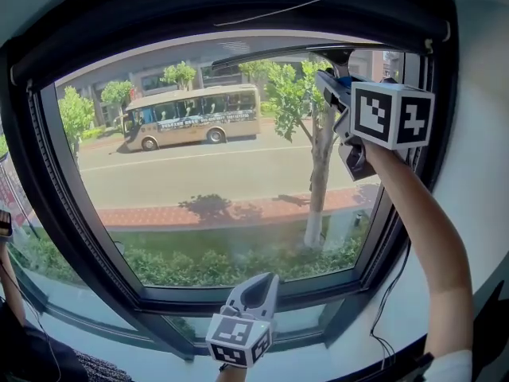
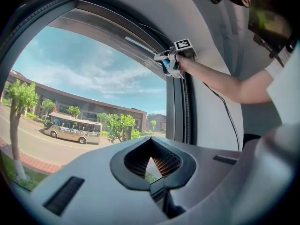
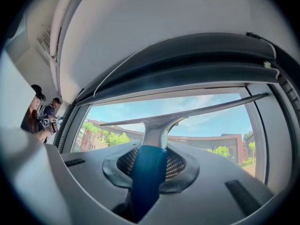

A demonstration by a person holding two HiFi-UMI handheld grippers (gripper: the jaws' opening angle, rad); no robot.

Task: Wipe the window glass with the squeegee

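The window glass (image 1: 207,189) fills the head view inside a dark frame. My right gripper (image 1: 338,94) is raised at the glass's upper right corner, shut on the squeegee's blue handle (image 3: 147,172). The squeegee's long blade (image 3: 187,114) lies along the top edge of the glass, and it also shows as a thin bar (image 1: 266,54) in the head view. The left gripper view shows that gripper (image 2: 165,57) and the blade (image 2: 139,45) high up by the frame. My left gripper (image 1: 256,286) hangs low in front of the sill, shut with nothing in it, its pads (image 2: 164,161) meeting.
A rolled-up blind (image 1: 238,2) with a thin cord sits above the glass. A black cable (image 1: 395,293) hangs down the right frame. A lower pane (image 1: 95,305) runs under the main glass. Two people (image 3: 42,114) stand at the far left. Outside are a bus (image 1: 195,116) and a tree (image 1: 318,157).
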